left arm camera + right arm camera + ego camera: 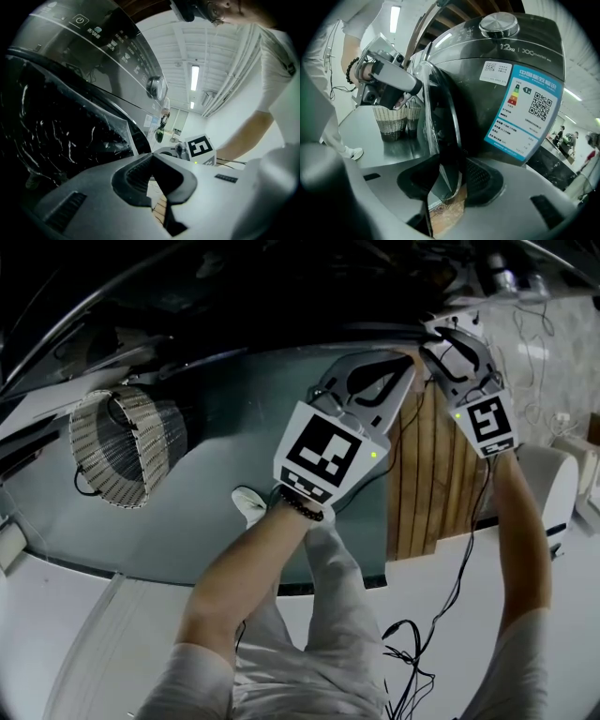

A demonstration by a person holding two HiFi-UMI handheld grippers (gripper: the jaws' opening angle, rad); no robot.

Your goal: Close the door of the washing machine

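Note:
The dark grey washing machine [506, 70] carries a blue energy label, and its door [440, 117] stands out edge-on toward me. My right gripper [452, 180] is open, with the door's curved rim between its pads. In the head view the right gripper [433, 329] reaches to the machine's dark bulk at the top. My left gripper [151, 157] is shut with nothing in it. It sits beside the door's dark glass [61, 126], below the control panel [117, 47]. Seen from above, the left gripper [405, 360] lies just left of the right one.
A wicker basket [122, 446] stands on the grey floor to the left; the same basket [391, 122] shows behind the door. A wooden panel [427, 474] lies under my hands. Cables [412, 662] trail on the white floor, and a white shoe [248, 507] is near my left wrist.

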